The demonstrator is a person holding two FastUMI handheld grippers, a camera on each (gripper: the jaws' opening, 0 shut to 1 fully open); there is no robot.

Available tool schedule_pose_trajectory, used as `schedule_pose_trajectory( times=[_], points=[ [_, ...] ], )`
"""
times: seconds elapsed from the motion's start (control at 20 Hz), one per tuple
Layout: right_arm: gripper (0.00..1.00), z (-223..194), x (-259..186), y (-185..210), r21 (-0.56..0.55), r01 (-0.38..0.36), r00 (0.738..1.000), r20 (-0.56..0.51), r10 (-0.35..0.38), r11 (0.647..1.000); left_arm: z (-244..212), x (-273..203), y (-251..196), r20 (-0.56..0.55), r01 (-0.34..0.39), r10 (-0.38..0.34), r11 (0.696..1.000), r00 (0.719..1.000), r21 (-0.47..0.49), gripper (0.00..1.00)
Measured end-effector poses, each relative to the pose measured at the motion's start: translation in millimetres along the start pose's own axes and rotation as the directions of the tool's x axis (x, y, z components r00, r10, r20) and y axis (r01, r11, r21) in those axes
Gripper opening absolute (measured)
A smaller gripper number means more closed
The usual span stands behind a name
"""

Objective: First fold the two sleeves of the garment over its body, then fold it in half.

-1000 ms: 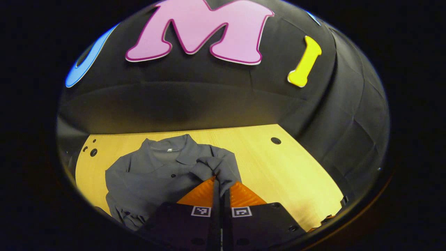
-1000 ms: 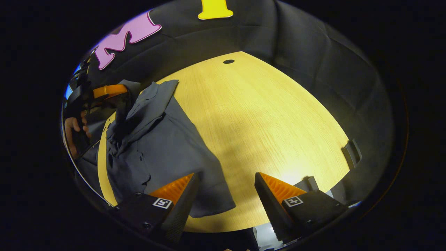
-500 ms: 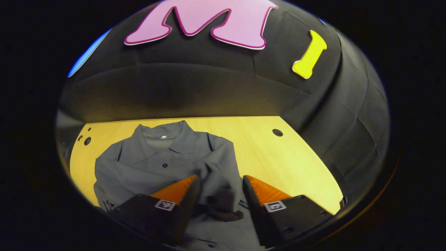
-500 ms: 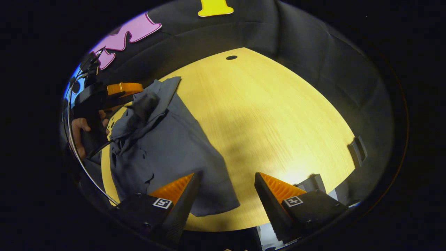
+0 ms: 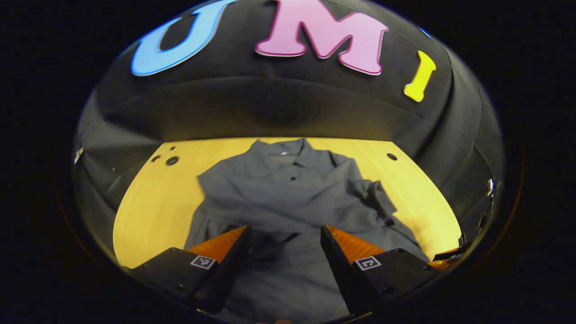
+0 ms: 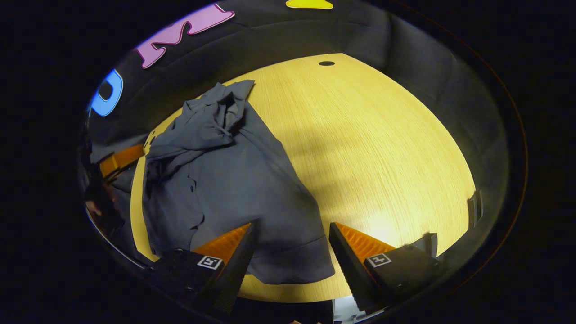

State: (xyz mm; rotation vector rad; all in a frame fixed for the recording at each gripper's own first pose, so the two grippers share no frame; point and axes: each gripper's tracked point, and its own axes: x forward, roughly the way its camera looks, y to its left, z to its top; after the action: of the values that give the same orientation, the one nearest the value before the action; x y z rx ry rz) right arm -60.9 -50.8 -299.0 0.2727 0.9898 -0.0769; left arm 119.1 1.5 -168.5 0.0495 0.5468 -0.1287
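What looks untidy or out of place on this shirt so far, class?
One sleeve of the grey shirt lies bunched and crumpled near the collar instead of flat across the body. The other sleeve still spreads out flat on the table, unfolded. Both grippers are open.

Light wooden table (image 6: 382, 148) with round holes near its far edge; a grey collared shirt (image 6: 234, 180) lies flat on it, collar toward the wall, one sleeve folded in a rumpled heap across the body.

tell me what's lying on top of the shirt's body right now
One sleeve lies bunched over the shirt near its collar. The cloth beneath that heap is covered.
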Motion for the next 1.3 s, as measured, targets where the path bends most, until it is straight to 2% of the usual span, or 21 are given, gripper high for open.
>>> schedule_pose_trajectory(
  times=[0.15,0.3,0.45,0.6,0.7,0.75,0.8,0.85,0.95,1.0,1.05,1.15,1.2,1.25,1.3],
  points=[
    [0.99,-10.1,5.9,-4.8,0.046,0.013,0.999,-0.033,-0.011,0.999,-54.5,-31.4,51.1,-0.064,-0.084,0.081,0.996,0.995,-0.038,0.96],
    [0.99,-19.1,10.5,-4.4,0.020,0.027,0.998,-0.061,-0.026,0.999,-103.1,-59.2,91.7,-0.120,-0.157,0.149,0.986,0.981,-0.056,0.96],
    [0.99,-26.4,13.1,3.0,-0.044,0.015,0.996,-0.086,-0.018,0.999,-143.8,-78.5,117.3,-0.170,-0.207,0.190,0.974,0.967,-0.088,0.96],
    [1.00,-33.8,13.2,20.5,-0.091,-0.005,0.993,-0.116,-0.006,0.996,-171.5,-86.3,132.4,-0.206,-0.230,0.200,0.964,0.958,-0.132,0.96],
    [1.00,-36.6,14.9,39.4,-0.096,-0.028,0.993,-0.119,0.016,0.995,-178.0,-90.2,134.3,-0.206,-0.227,0.194,0.961,0.959,-0.155,0.96],
    [0.99,-38.4,16.0,45.1,-0.100,-0.031,0.992,-0.124,0.019,0.994,-180.0,-89.4,133.9,-0.205,-0.222,0.187,0.962,0.961,-0.161,0.92],
    [1.00,-38.5,16.6,51.2,-0.108,-0.033,0.993,-0.121,0.019,0.994,-182.5,-88.2,133.4,-0.205,-0.214,0.179,0.963,0.962,-0.165,0.92],
    [1.00,-39.6,18.7,55.7,-0.114,-0.036,0.992,-0.122,0.022,0.993,-183.9,-88.4,132.1,-0.204,-0.201,0.165,0.965,0.965,-0.171,0.96],
    [0.99,-42.0,20.1,68.6,-0.123,-0.047,0.992,-0.124,0.032,0.991,-187.5,-90.0,129.8,-0.194,-0.174,0.138,0.967,0.971,-0.184,0.96],
    [0.99,-43.0,20.4,73.9,-0.129,-0.051,0.992,-0.123,0.035,0.990,-190.5,-91.2,130.4,-0.193,-0.168,0.132,0.968,0.972,-0.184,0.92],
    [0.99,-44.8,21.5,78.4,-0.138,-0.051,0.992,-0.124,0.034,0.989,-192.7,-92.1,130.9,-0.196,-0.165,0.128,0.969,0.972,-0.184,0.96],
    [1.00,-48.5,23.2,83.0,-0.164,-0.032,0.992,-0.122,0.012,0.986,-198.1,-93.4,129.3,-0.201,-0.161,0.121,0.968,0.972,-0.193,0.96],
    [1.00,-49.6,24.8,83.4,-0.178,-0.019,0.993,-0.120,-0.003,0.984,-201.0,-91.9,126.4,-0.203,-0.154,0.113,0.968,0.973,-0.200,0.92],
    [1.00,-50.5,24.5,84.7,-0.191,-0.007,0.993,-0.115,-0.016,0.982,-203.3,-91.1,123.1,-0.208,-0.148,0.105,0.968,0.972,-0.204,0.96],
    [1.00,-50.8,25.3,84.8,-0.204,0.008,0.993,-0.114,-0.032,0.979,-206.6,-90.8,119.9,-0.214,-0.143,0.098,0.968,0.972,-0.205,0.96]
  ],
)
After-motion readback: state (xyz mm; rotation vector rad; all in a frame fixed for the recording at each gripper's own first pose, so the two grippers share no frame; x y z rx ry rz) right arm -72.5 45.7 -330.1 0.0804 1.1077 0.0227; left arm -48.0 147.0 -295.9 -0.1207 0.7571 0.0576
